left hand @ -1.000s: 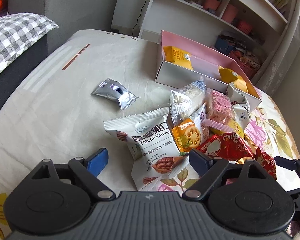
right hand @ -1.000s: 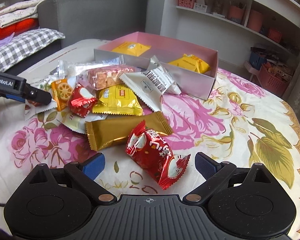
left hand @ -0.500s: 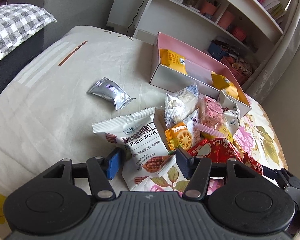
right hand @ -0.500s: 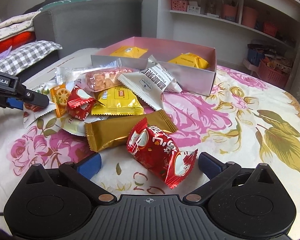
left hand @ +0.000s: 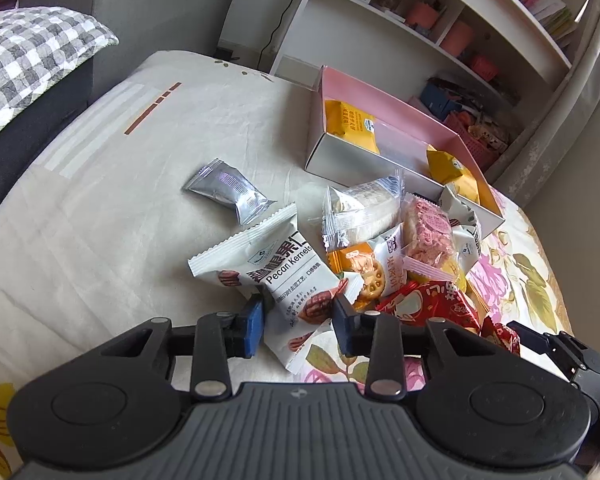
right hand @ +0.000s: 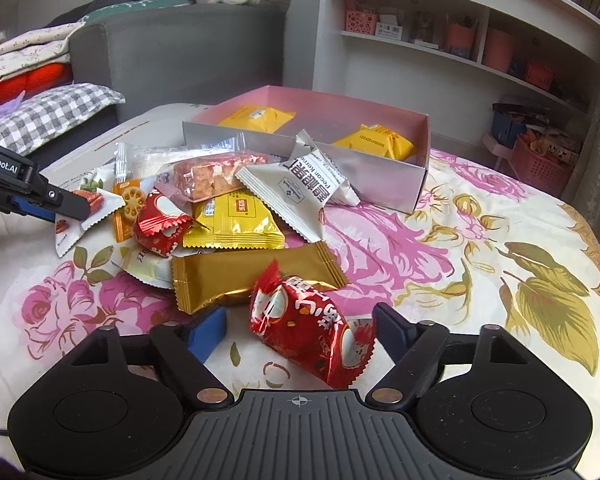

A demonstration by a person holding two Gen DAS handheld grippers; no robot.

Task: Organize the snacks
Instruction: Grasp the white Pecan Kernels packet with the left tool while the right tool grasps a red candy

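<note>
Both packets look light and crinkly, air-puffed foil and plastic that will dent and slide under a hard squeeze, so I'd take each across its middle, not by the crimped ends, and gently, since whatever is inside may crumble.

The left gripper [left hand: 298,320] has its jaws closing around the lower end of the pecan pack [left hand: 276,276], a white pouch lying flat on the cloth-covered table [left hand: 100,220] at the near edge of the snack heap. The blue pads sit at either side of the pouch; I can't tell that they press it yet.

The right gripper [right hand: 300,330] is also closing, jaws at a middling gap, with the red packet [right hand: 308,328] lying between them. The far pad looks to be at its crimped edge, the near pad is apart from it, so nothing is held. The packet rests partly on the gold bar [right hand: 256,276].

The pink box [right hand: 380,176] stands beyond the heap, well apart from both grippers, with two yellow packs inside
</note>
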